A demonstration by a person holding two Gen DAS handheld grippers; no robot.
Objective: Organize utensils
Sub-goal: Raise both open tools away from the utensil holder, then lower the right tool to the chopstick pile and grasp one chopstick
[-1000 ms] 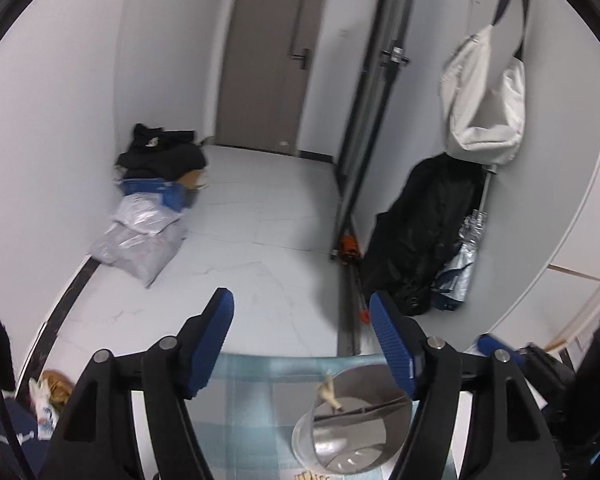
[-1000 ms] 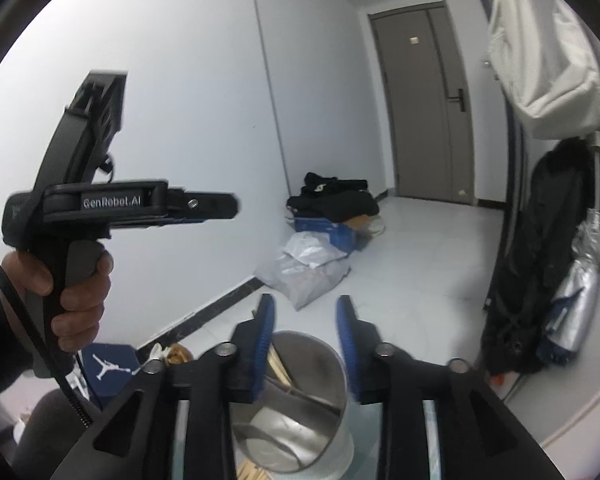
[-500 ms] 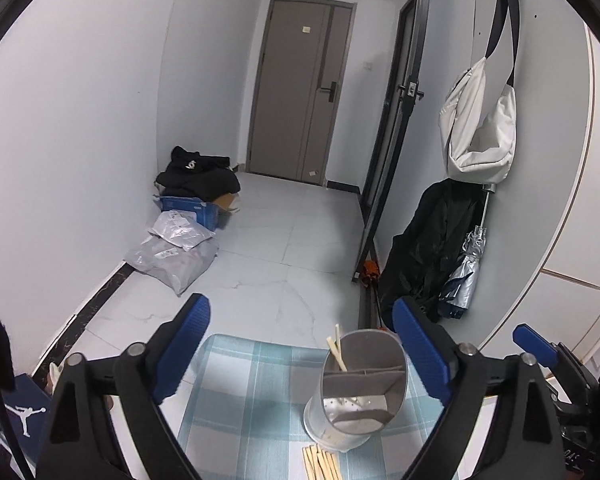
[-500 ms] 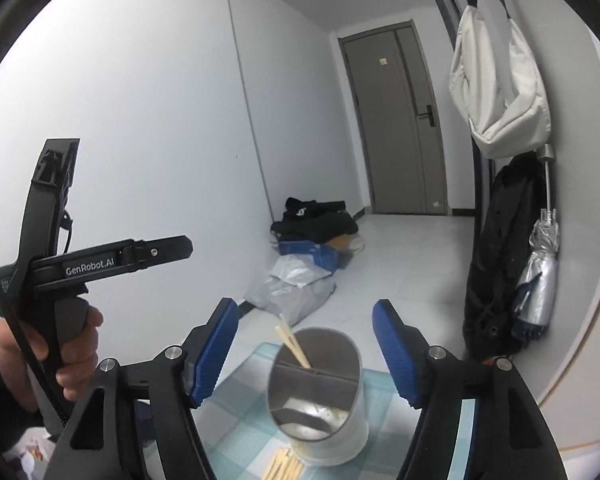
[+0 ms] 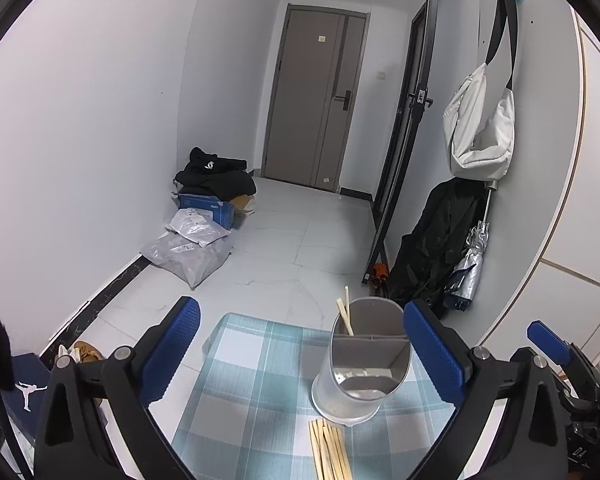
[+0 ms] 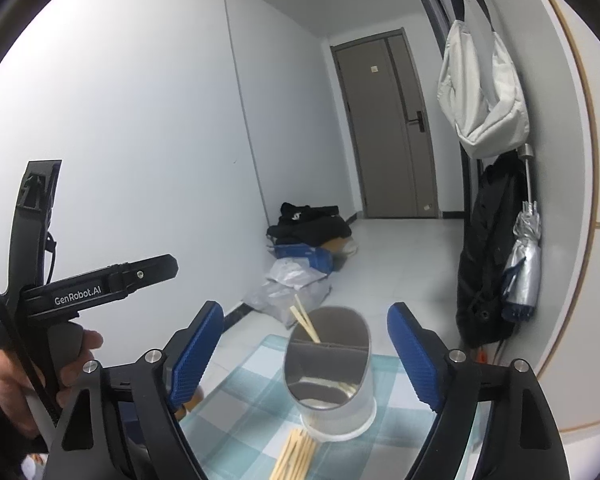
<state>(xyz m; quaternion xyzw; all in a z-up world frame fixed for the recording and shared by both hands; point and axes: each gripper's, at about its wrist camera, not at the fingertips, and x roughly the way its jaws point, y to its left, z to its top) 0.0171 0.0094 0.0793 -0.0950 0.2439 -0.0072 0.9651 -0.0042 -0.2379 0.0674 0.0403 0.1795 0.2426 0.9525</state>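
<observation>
both grippers have pulled back and up from the holder since a second ago, and their jaws, which sat close around its rim then, have spread wide.

the checked tablecloth (image 5: 260, 364) covers the table under everything, blue-green and white squares reaching to the near edge in both views. on it stands the metal utensil holder (image 5: 362, 364), an oval steel cup split by a divider into a far and a near compartment. two chopsticks (image 5: 344, 312) lean in the far compartment, tips poking above the rim toward the left. the near compartment looks bare apart from reflections. just in front of the holder's base, a bundle of loose chopsticks (image 5: 330, 450) lies flat on the cloth, pointing toward the camera.

the left gripper (image 5: 300, 354) hangs above the cloth with its blue pads far apart and nothing between them; the holder sits inside the gap, nearer the right pad, touching neither. the right gripper (image 6: 304, 354) is likewise spread wide and empty, with the holder centred between its pads and clear of both.
</observation>
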